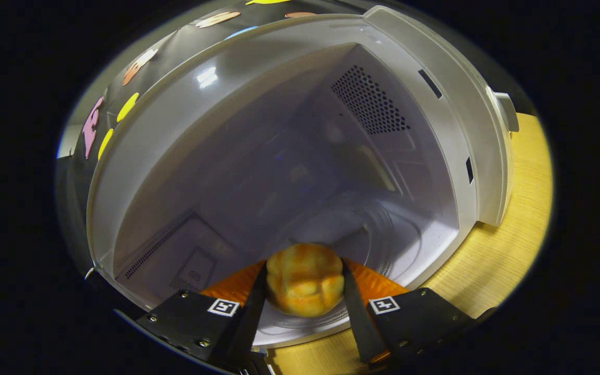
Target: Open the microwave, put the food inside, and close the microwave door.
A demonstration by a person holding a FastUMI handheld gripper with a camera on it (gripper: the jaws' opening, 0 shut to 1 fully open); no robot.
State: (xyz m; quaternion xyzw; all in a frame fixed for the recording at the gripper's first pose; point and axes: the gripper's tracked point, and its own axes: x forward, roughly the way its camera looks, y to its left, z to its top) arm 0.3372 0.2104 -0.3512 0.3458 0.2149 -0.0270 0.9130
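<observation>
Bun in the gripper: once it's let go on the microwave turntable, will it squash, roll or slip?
The bun looks soft and puffy, so the gripper, whose fingers press on both its sides, could probably dent it. Its rounded, lumpy shape suggests it might rock or roll a little on the smooth glass turntable. It is likely light for its size.

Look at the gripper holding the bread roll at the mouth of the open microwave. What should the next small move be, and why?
Probably ease forward and lower the bread roll onto the glass turntable, then open the fingers. The gripper is shut on the roll, both fingers pressing its sides, at the front edge of the open microwave cavity, with the turntable lying just beyond.
</observation>
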